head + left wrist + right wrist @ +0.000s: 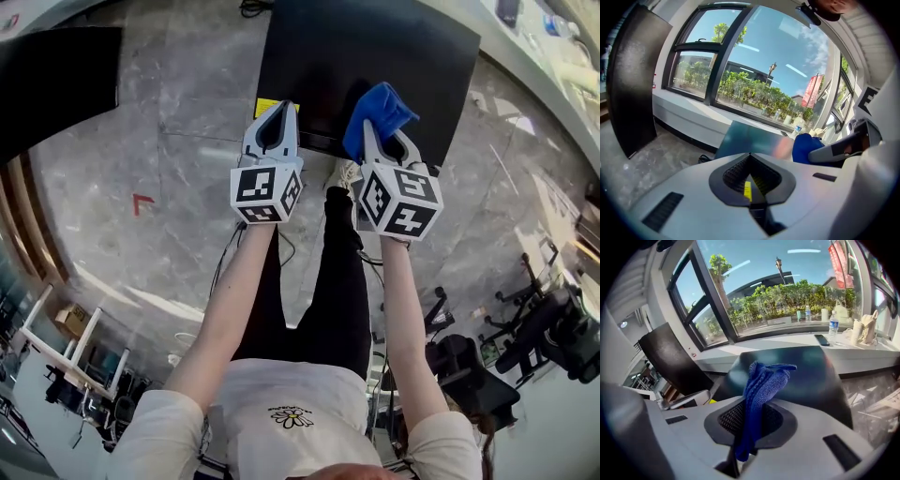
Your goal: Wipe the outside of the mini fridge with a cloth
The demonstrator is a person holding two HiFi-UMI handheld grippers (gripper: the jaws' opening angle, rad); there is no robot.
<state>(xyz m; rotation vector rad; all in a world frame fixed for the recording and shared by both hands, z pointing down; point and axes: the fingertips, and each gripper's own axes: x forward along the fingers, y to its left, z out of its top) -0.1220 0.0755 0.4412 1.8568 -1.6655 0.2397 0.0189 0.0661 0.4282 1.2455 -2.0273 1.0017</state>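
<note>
The black mini fridge [366, 66] stands on the floor just ahead of me, its flat top showing in the left gripper view [750, 140] and in the right gripper view [797, 371]. My right gripper [380, 131] is shut on a blue cloth [378, 114], which sticks up out of the jaws [761, 390] above the fridge's near edge. The left gripper [277, 117] hovers over the fridge's front left corner, jaws closed with nothing between them. The cloth shows as a blue bundle [806, 147] to its right.
A dark panel [56, 80] stands at the left. A window ledge [834, 341] behind the fridge carries a water bottle [833, 324], a phone and bags. Cables lie on the marble floor [178, 187] by my feet. Office chairs [534, 328] stand at the right.
</note>
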